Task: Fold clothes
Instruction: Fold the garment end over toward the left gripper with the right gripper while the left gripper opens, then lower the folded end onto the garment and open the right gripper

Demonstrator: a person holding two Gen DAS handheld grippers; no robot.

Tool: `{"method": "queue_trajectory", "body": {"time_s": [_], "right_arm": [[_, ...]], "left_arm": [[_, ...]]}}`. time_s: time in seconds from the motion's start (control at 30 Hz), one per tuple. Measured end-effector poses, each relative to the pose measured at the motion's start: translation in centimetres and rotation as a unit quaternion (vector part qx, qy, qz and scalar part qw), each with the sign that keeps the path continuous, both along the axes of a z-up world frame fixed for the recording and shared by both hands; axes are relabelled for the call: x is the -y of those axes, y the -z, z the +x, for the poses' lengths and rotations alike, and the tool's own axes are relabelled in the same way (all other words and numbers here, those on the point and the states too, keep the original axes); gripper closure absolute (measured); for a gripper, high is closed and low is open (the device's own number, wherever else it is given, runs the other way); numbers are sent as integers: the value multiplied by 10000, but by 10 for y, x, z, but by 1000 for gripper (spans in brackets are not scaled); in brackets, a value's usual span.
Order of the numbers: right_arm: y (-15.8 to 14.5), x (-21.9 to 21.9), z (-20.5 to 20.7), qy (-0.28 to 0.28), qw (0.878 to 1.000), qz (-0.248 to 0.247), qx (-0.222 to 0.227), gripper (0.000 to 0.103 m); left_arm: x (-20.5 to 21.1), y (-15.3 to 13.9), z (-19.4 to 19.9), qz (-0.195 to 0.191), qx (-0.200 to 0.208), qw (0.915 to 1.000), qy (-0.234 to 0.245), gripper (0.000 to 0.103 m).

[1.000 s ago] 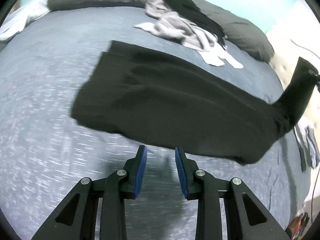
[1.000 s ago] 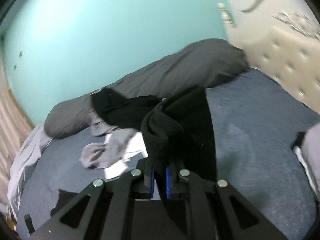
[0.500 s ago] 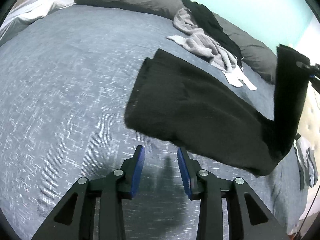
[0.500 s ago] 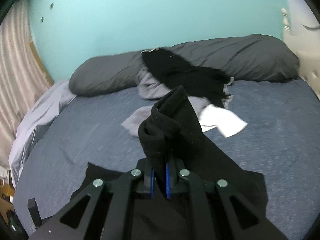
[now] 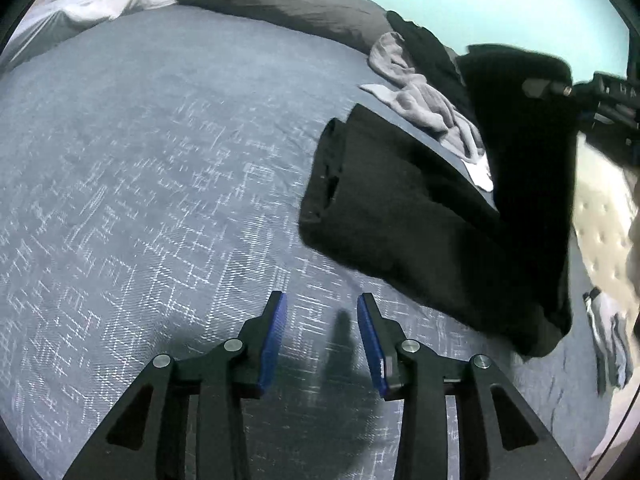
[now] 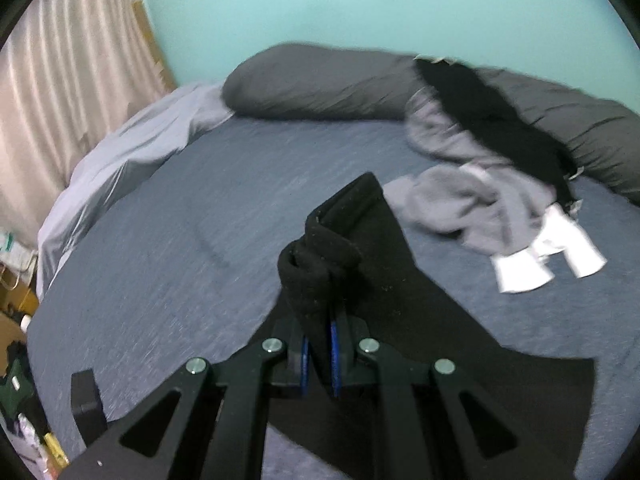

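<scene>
Folding the black garment over itself on the bed.

My right claw point(image 6: 319, 354) is gripping one end of the black garment point(image 5: 400, 216), which is lying toward the bed's point(image 5: 160, 160) right side. My left claw point(image 5: 320, 340) is hovering empty, its jaws just widening. I'm judging it best to lay the lifted end squarely edge to edge.

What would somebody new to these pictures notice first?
Likely the black garment, half spread on the blue-grey bedspread, its far end lifted and bunched in the shut right gripper. Next, the left gripper above bare bedspread, jaws just opening, nothing between them. Behind lies a heap of grey and black clothes against the dark pillows.
</scene>
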State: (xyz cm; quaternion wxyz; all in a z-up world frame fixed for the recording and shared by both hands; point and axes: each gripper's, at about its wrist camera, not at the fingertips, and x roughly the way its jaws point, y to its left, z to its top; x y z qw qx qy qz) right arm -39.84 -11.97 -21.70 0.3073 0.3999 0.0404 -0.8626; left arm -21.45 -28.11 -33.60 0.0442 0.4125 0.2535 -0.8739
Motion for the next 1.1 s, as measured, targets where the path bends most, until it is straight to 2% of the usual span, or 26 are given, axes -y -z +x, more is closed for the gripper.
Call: {"method": "queue_trajectory", "body": {"time_s": [0.17, 0.4, 0.63, 0.73, 0.8, 0.9, 1.0, 1.1], "right_arm": [[37, 26, 14, -178, 9994, 63, 295, 96], [74, 28, 24, -226, 9965, -232, 775, 93], [78, 22, 28, -261, 9940, -540, 919, 92], [82, 22, 32, -343, 9928, -562, 1004, 89], [82, 21, 35, -401, 9912, -675, 1063, 77], [79, 18, 40, -473, 9870, -997, 1166, 65], [68, 13, 44, -481, 9877, -1115, 989, 65], [61, -9, 42, -238, 9879, -1202, 951, 65]], "left_arm": [[10, -1, 2, 103, -67, 9999, -109, 63], [11, -3, 1, 153, -112, 9997, -131, 62], [7, -5, -1, 175, -151, 9996, -129, 62], [6, -5, -2, 163, -173, 9996, -120, 62], [7, -5, -2, 203, -182, 9995, -135, 62], [8, -6, -1, 194, -189, 9995, -161, 62], [11, -8, 2, 187, -200, 9995, -186, 62], [13, -8, 2, 230, -222, 9993, -197, 62]]}}
